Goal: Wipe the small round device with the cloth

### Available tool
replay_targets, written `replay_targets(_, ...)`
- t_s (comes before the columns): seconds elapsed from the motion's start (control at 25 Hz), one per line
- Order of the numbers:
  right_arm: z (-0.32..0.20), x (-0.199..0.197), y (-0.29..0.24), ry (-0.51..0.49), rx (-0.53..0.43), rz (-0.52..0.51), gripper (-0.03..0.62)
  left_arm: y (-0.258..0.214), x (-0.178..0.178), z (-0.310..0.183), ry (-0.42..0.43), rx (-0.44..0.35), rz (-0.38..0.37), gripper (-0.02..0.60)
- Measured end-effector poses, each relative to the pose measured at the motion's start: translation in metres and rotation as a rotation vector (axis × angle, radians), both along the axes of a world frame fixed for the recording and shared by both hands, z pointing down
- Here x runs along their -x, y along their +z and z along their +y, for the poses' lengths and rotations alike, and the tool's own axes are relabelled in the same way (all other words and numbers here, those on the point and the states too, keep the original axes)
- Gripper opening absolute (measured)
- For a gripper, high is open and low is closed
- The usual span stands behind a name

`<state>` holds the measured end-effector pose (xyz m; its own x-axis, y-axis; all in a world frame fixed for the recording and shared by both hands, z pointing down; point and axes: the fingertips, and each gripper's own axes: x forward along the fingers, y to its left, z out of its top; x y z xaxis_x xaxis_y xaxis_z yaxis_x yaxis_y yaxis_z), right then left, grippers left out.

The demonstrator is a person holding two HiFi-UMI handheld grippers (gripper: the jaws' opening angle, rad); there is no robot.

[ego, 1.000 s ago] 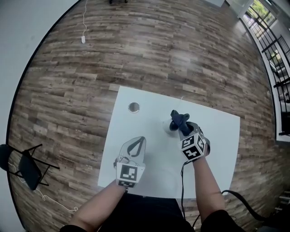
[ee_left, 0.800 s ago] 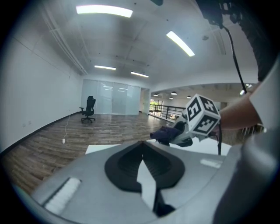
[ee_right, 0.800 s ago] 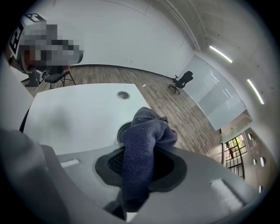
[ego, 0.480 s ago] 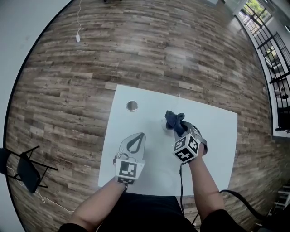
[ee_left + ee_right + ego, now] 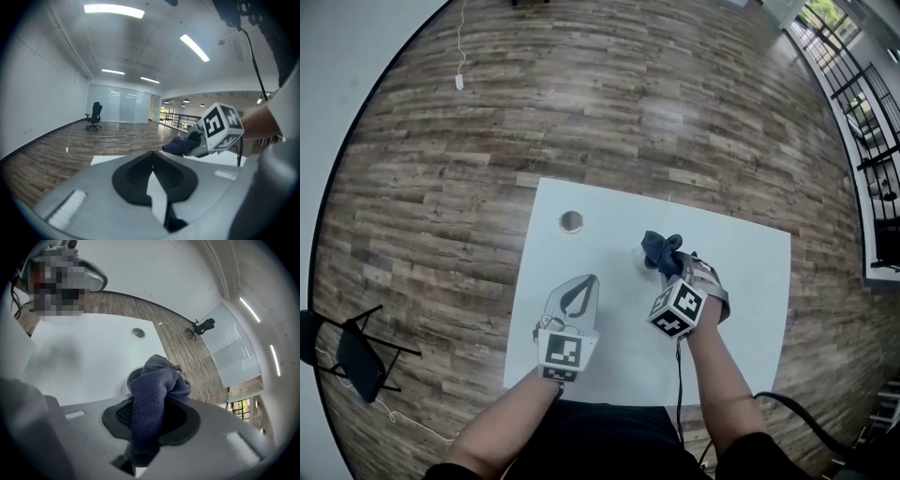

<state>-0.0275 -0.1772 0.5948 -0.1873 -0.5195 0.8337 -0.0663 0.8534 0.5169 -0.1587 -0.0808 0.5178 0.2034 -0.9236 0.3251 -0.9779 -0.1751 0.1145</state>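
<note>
In the head view, the left gripper (image 5: pixel 590 282) rests over the white desk (image 5: pixel 748 281), well apart from the right gripper (image 5: pixel 667 267), which holds a dark blue cloth (image 5: pixel 660 249) down on the small round device (image 5: pixel 643 263) near the desk's middle. A round grommet (image 5: pixel 571 221) lies farther back. In the left gripper view, the left gripper (image 5: pixel 151 158) has its jaws pressed together with nothing between them. In the right gripper view, the right gripper (image 5: pixel 151 401) pinches the bunched cloth (image 5: pixel 154 385), whose end touches the white device (image 5: pixel 133 377).
</note>
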Motion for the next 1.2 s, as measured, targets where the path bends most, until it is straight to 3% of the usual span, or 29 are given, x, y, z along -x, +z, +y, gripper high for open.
replay_targets(0.44, 0.018, 0.007, 0.002, -0.069, -0.007, 0.016, 0.091, 0.007, -0.003, 0.007, 0.023, 0.017, -0.042, 0.008)
replay_targets(0.8, 0.057, 0.006, 0.048, -0.085, 0.154, 0.004, 0.091, 0.008, -0.008, 0.016, 0.032, 0.032, -0.067, 0.008)
replay_targets(0.88, 0.065, 0.009, 0.051, -0.068, 0.214, -0.061, 0.091, 0.011, -0.005, 0.020, 0.025, 0.044, -0.074, 0.008)
replay_targets(1.0, 0.066, 0.022, 0.026, 0.008, 0.278, -0.292, 0.091, 0.013, 0.000, 0.025, 0.011, 0.057, -0.082, 0.008)
replay_targets(1.08, 0.050, 0.024, -0.003, 0.064, 0.241, -0.433, 0.091, 0.012, -0.001, 0.025, 0.007, 0.056, -0.087, 0.008)
replay_targets(1.2, 0.020, 0.016, -0.025, 0.076, 0.114, -0.445, 0.091, 0.008, -0.004, 0.024, 0.009, 0.049, -0.094, 0.008)
